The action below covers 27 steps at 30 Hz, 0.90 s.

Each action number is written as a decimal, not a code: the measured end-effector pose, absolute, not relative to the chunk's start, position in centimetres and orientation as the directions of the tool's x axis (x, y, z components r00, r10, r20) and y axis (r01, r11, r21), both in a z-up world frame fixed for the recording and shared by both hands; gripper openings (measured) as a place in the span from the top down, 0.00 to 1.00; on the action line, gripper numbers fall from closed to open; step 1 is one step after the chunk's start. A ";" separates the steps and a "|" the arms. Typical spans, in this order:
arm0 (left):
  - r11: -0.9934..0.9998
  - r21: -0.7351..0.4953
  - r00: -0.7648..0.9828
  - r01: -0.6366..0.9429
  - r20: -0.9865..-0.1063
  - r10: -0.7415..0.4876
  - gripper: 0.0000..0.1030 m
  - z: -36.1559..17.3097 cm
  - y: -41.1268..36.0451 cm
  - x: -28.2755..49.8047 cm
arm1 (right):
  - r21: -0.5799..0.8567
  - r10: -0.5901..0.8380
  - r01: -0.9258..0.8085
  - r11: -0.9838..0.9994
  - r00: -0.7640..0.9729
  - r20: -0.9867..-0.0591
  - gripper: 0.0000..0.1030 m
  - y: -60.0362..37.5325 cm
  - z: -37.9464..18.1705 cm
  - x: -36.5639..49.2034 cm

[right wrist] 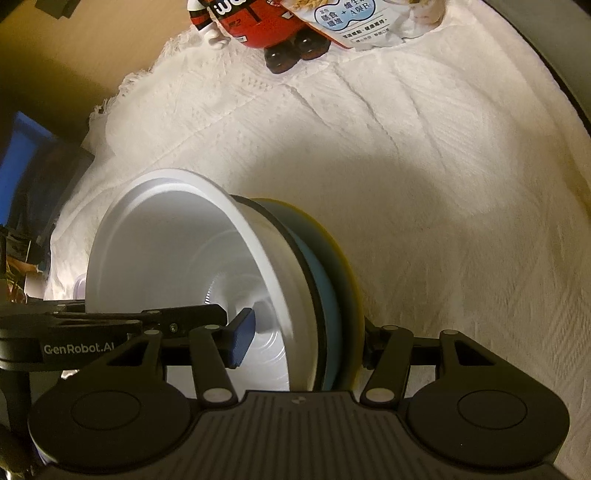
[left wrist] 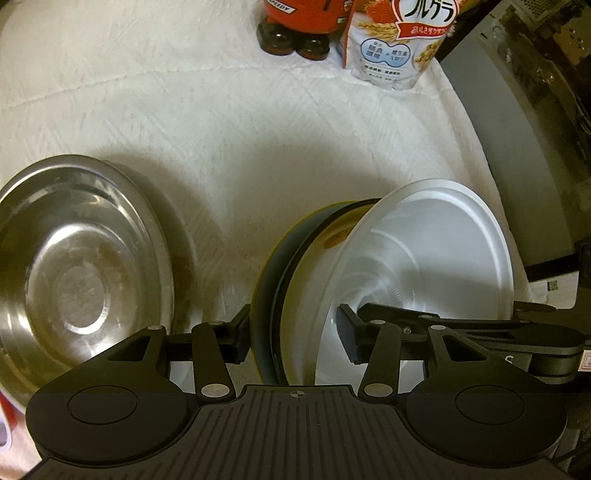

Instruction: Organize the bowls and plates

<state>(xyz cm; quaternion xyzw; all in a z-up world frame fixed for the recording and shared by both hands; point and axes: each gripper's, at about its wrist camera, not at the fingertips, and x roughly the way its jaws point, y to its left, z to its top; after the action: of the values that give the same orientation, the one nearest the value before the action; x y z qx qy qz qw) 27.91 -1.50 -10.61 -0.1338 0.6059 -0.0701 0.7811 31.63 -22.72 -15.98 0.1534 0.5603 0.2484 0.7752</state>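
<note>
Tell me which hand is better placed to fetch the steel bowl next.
Left. The steel bowl lies right beside the left gripper, whose jaws look slack around the wall of the stacked bowls. The right gripper straddles the stack's far side, away from it.

A red figurine (left wrist: 301, 14) and cereal bag (left wrist: 395, 48) on a white cloth (left wrist: 221, 122)

One steel bowl (left wrist: 81, 266), one white bowl (left wrist: 424, 251), perhaps two nested plates (left wrist: 273, 280), one cereal bag (left wrist: 391, 48)

Setting: home dining table
Cover: white woven tablecloth (right wrist: 406, 184), fringed at its far left edge
Goods at far edge: cereal bag (left wrist: 391, 48), red figurine (right wrist: 255, 26)
</note>
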 end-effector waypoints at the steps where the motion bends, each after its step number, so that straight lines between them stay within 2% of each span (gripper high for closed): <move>1: 0.954 -0.295 0.259 -0.048 -0.926 -0.273 0.49 -10.5 -1.6 27.9 | 0.515 0.556 -0.216 0.830 0.247 -0.793 0.44 -22.7 -16.0 31.7; 17: 0.945 -0.326 0.269 0.012 -0.909 -0.318 0.48 -10.2 -1.6 27.6 | 0.487 0.527 -0.201 0.850 0.288 -0.800 0.43 -22.9 -16.0 30.9; 27: 0.957 -0.289 0.266 0.000 -0.923 -0.278 0.48 -10.3 -1.7 27.4 | 0.505 0.537 -0.183 0.844 0.272 -0.798 0.44 -22.4 -16.2 31.2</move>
<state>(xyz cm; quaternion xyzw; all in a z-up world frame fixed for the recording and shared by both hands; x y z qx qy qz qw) 27.36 -1.68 -10.33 -0.1161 0.5995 -0.0883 0.7870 31.21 -22.45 -16.17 0.1586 0.5574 0.2303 0.7817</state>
